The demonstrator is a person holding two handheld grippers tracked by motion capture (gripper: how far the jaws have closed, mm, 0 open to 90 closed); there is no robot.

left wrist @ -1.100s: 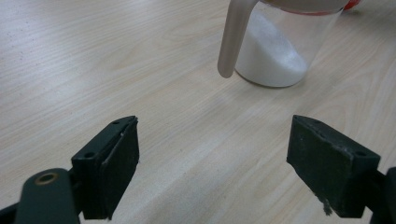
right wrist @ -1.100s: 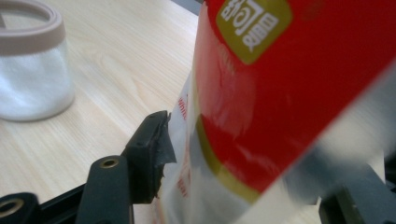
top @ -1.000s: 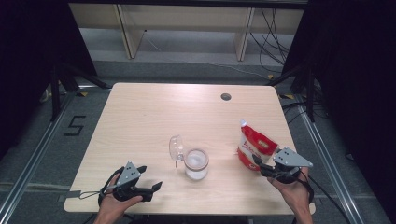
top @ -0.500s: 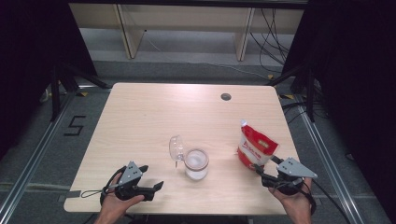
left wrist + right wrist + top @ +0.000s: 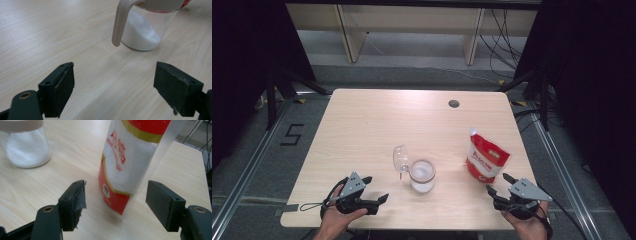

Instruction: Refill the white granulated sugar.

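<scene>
A red and white sugar bag (image 5: 486, 159) (image 5: 130, 165) stands upright on the right of the wooden table (image 5: 377, 125). My right gripper (image 5: 498, 183) (image 5: 117, 195) sits just short of it near the front edge. Its jaws have just been opening and stand open, with the bag ahead of the pads and untouched. A glass jar (image 5: 422, 176) (image 5: 142, 32) (image 5: 25, 147) holding white sugar stands mid-table, its lid (image 5: 400, 159) flipped up on its left. My left gripper (image 5: 377, 189) (image 5: 113, 72) rests open at the front left, pointing at the jar, with bare table between its jaws.
A round cable hole (image 5: 454, 103) lies in the far right of the tabletop. The far half of the table is bare wood. Both hands sit close to the front edge. Dark curtains flank the table, and cables (image 5: 507, 45) trail on the floor behind.
My right gripper has drawn back from the sugar bag toward the front edge with its jaws a little wider. The bag stays standing where it was. The left gripper has not moved.
</scene>
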